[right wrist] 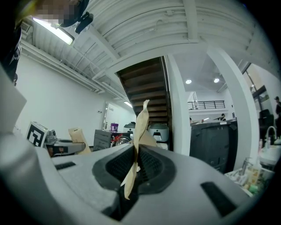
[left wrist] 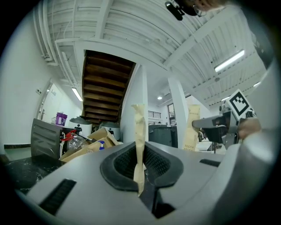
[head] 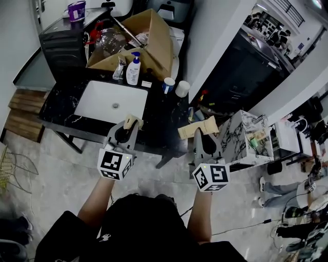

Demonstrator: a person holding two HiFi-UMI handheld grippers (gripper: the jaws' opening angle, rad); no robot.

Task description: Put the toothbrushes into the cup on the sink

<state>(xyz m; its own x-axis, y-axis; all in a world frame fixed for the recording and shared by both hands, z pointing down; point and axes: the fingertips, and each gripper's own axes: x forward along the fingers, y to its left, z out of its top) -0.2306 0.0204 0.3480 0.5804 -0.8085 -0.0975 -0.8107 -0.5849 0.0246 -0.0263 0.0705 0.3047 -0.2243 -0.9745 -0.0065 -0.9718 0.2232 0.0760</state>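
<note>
The left gripper (left wrist: 139, 166) is pinched on a paper-wrapped toothbrush (left wrist: 139, 132), which is held upright. The right gripper (right wrist: 133, 169) is pinched on a second wrapped toothbrush (right wrist: 139, 127). Both are held near the black counter's (head: 159, 123) front edge. A white cup (head: 182, 88) is seen beyond the sink basin (head: 97, 105), well apart.

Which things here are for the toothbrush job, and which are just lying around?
For the job:
left gripper, gripping the left toothbrush packet
right gripper, gripping the right toothbrush packet
blue-and-white cup
white cup
sink

Just lying about:
soap bottle
cardboard box
purple tub
</note>
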